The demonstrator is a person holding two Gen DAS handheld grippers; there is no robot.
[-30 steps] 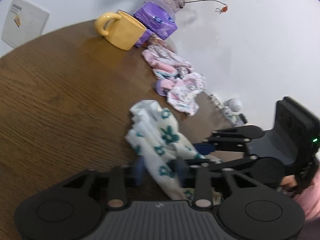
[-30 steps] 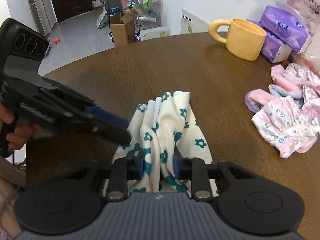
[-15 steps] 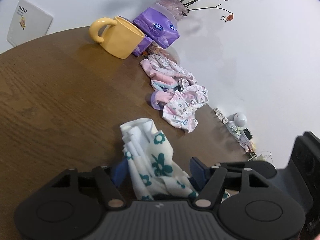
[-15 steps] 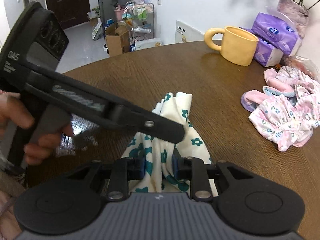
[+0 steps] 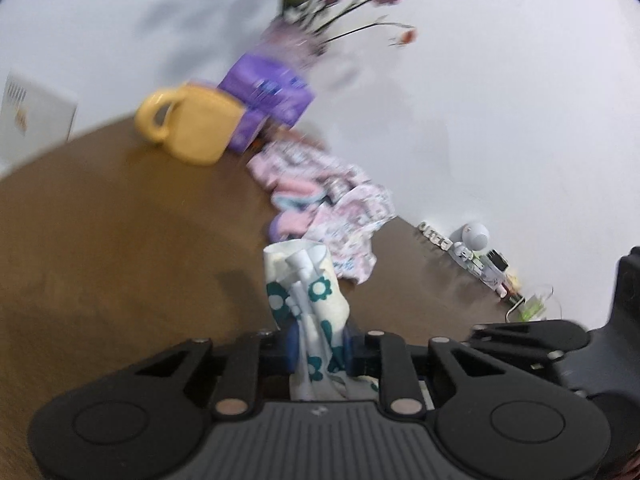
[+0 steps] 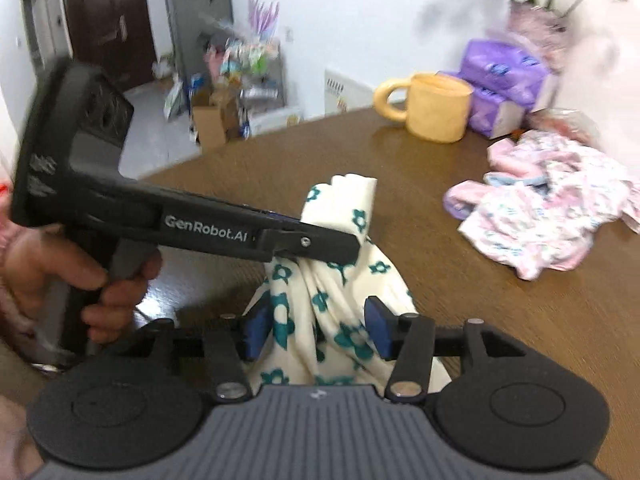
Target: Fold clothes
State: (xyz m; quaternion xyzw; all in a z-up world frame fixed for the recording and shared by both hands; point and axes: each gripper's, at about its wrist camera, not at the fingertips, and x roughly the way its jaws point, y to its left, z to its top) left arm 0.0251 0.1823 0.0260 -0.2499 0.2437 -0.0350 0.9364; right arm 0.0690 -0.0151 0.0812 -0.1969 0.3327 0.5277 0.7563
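Right wrist view shows your right gripper (image 6: 316, 328) with its jaws opening: the blue pads (image 6: 256, 330) stand apart from the cream garment with teal flowers (image 6: 340, 240), which hangs loose between them without being pressed. Your left gripper (image 5: 320, 350) is closing, and in the left wrist view its pads already pinch a bunched part of the same garment (image 5: 308, 292). So the cloth is held up above the bench (image 6: 520, 320) mostly by your left side now.

What can go wrong, in my judgement: the left grip holds only a narrow, crumpled bunch, so the fabric may slip out when you pull, and the garment falls back in a heap. The cloth is also twisted, so a fold made now will probably come out crooked, and the opening right pads may snag a hanging layer and drag it along.

Around you, the pink floral clothes (image 6: 552, 216) lie in a pile near the garment on the right; if you spread the cloth that way it may land over them. The yellow mug (image 6: 436, 108) and the purple tissue packs (image 6: 500, 84) stand farther back, well apart. The left gripper's long body crosses in front of the garment in the right wrist view and hides part of it, so you cannot see exactly where the pinch sits from there.
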